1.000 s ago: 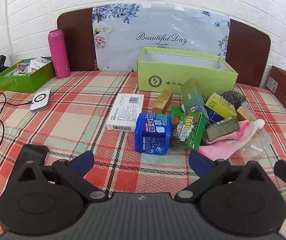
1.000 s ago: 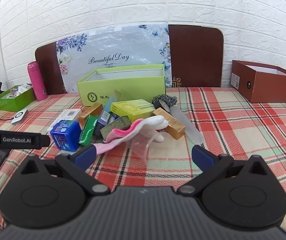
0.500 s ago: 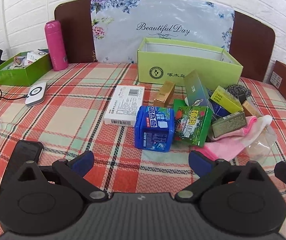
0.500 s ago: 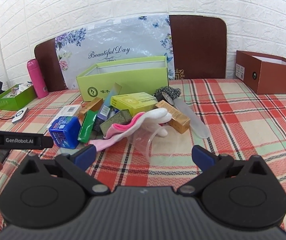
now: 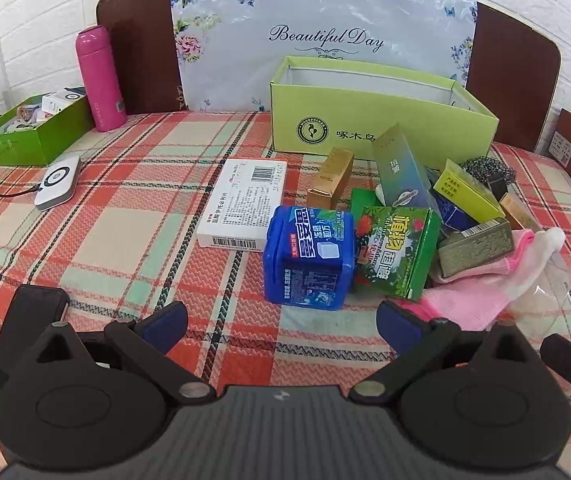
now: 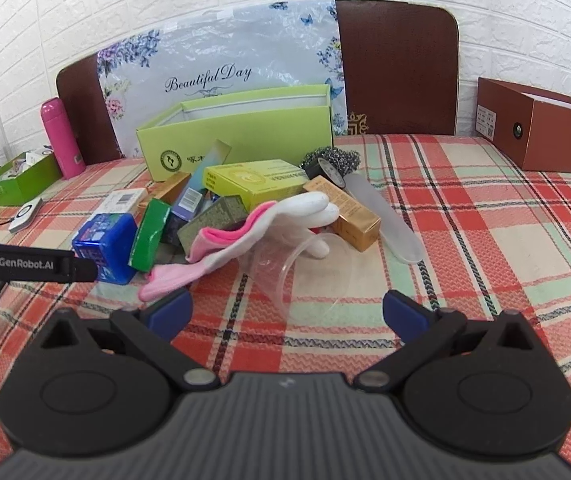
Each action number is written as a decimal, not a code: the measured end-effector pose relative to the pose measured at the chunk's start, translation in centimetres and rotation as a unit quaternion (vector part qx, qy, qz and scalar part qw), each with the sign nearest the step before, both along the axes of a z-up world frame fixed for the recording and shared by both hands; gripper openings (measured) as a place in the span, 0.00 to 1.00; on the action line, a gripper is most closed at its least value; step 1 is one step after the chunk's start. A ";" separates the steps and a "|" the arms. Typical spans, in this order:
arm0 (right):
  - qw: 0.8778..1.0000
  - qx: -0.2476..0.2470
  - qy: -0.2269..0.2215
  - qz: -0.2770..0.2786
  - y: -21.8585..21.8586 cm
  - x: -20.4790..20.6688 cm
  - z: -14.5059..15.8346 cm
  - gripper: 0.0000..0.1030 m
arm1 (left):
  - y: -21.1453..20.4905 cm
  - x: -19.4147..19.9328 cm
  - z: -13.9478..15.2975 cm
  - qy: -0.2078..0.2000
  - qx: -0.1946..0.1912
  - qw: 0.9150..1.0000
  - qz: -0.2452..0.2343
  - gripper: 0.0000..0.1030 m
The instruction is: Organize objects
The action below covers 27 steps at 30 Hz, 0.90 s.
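My left gripper [image 5: 281, 322] and right gripper [image 6: 287, 310] both hover with jaws spread wide, gripping nothing. Just ahead on the plaid tablecloth [image 5: 125, 240] I see the blue box [image 5: 308, 258] touching the green box [image 5: 399, 250], with a pink sock [image 6: 221, 252] beside them. Farther back stands the open lime-green box [image 5: 365, 128].

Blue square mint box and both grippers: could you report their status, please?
Left gripper open, empty. Right gripper open, empty. Blue square mint box untouched, green carton against it.
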State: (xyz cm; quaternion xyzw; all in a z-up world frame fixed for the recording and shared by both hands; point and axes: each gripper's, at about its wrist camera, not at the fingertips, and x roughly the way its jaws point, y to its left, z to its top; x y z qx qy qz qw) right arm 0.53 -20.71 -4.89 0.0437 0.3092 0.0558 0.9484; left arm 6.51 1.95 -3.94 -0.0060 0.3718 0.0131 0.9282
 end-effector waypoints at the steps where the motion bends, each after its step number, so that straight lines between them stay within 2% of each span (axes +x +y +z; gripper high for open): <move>1: 1.000 -0.003 0.001 0.000 0.0 0.2 -0.1 1.00 | 0.0 0.2 -0.1 0.001 -0.001 1.000 -0.002 1.00; 9: 1.000 -0.012 -0.001 0.013 0.0 1.6 -0.9 1.00 | 0.3 3.0 0.1 -0.022 -0.048 0.996 -0.077 1.00; 11: 1.000 -0.014 0.002 0.016 0.1 2.0 -1.0 1.00 | -0.2 4.4 -0.2 -0.025 -0.045 0.994 -0.093 1.00; 14: 1.000 -0.012 0.001 0.021 0.1 2.4 -0.9 1.00 | 0.2 6.1 -1.2 -0.006 -0.046 0.995 -0.088 1.00; 15: 1.000 -0.012 0.001 0.024 0.1 2.5 -0.9 1.00 | 0.6 6.3 -1.4 0.002 -0.058 0.995 -0.087 0.95; 16: 1.000 -0.013 0.001 0.027 0.1 2.5 -0.9 1.00 | 1.3 6.2 -1.5 0.007 -0.080 0.993 -0.086 0.77; 17: 0.999 -0.014 0.000 0.028 0.1 2.5 -0.9 1.00 | 2.0 5.9 -1.6 0.012 -0.104 0.991 -0.085 0.68; 19: 0.999 -0.014 -0.001 0.032 0.0 2.6 -1.0 0.98 | 2.8 5.2 -1.8 0.012 -0.131 0.988 -0.081 0.64; 23: 0.999 -0.016 0.002 0.033 0.1 3.1 -1.4 0.84 | 2.4 5.1 -2.2 0.017 -0.109 0.991 -0.079 0.66; 25: 0.999 -0.025 0.007 0.031 0.2 3.1 -1.6 0.71 | 2.0 5.6 -2.4 0.021 -0.103 0.992 -0.073 0.65; 27: 0.999 -0.019 0.004 0.034 0.0 2.6 -1.4 0.42 | 2.0 5.8 -2.4 0.017 -0.100 0.992 -0.077 0.64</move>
